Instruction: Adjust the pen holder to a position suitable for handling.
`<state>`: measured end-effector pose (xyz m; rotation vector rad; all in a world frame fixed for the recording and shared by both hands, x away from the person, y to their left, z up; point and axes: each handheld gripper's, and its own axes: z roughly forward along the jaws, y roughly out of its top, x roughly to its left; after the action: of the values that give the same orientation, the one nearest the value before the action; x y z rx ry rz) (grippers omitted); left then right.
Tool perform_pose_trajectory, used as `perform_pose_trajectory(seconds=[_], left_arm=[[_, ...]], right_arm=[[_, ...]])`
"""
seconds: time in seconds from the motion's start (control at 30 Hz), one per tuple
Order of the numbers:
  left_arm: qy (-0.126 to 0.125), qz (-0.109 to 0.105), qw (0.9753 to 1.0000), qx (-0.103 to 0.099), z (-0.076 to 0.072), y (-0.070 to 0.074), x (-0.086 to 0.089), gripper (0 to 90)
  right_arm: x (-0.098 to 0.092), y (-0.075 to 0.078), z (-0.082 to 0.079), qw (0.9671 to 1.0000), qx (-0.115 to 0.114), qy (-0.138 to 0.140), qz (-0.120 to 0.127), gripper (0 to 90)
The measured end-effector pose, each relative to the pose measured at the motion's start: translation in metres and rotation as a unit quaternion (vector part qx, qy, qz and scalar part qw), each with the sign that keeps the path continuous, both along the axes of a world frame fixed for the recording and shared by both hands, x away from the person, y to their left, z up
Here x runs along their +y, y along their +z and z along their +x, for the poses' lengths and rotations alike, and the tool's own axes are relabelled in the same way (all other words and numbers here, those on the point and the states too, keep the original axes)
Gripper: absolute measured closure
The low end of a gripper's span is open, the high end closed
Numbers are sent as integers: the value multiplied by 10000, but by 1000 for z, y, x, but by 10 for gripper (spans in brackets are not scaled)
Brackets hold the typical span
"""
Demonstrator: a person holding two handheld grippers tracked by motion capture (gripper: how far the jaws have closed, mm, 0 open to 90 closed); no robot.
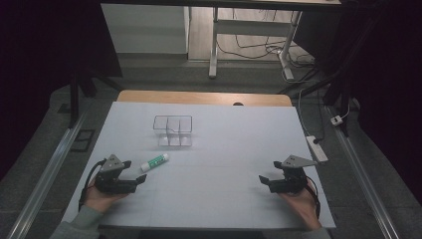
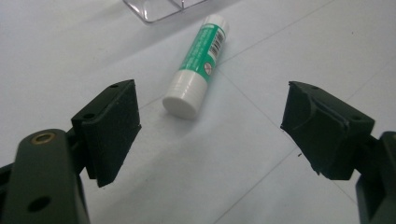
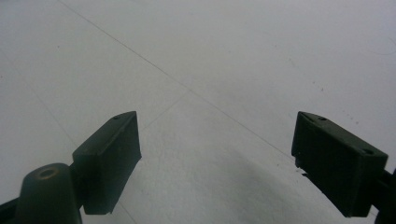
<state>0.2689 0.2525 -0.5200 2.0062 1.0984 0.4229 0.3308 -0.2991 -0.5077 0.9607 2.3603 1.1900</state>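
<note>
Near left gripper [image 1: 133, 173], jaws apart: cylindrical green-white glue stick [image 1: 155, 162], smooth plastic; right gripper [image 1: 269, 173] jaws apart.

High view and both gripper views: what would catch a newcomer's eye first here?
The green-and-white glue stick lies on its side on the white table, just ahead of the open left tongs and not yet touched. Beyond it stands a clear plastic organiser with several compartments, near the table's middle. The right tongs rest open at the table's right, with bare surface before them.
</note>
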Motion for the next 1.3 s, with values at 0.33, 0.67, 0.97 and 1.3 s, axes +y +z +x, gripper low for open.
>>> perform_pose_trajectory(seconds=[0.33,0.67,0.97,1.3], left_arm=[[6,34,10000,-81,11,12,-7,211],[-38,175,9998,-66,31,23,-14,216],[-12,264,9996,-36,54,30,-15,248],[267,261,9993,12,87,30,-15,338]], right_arm=[[1,1,-1,10000,19,17,-2,146],[-1,1,-3,10000,27,-5,19,147],[0,0,-2,10000,75,11,-41,147],[0,0,-2,9999,92,-24,-104,149]])
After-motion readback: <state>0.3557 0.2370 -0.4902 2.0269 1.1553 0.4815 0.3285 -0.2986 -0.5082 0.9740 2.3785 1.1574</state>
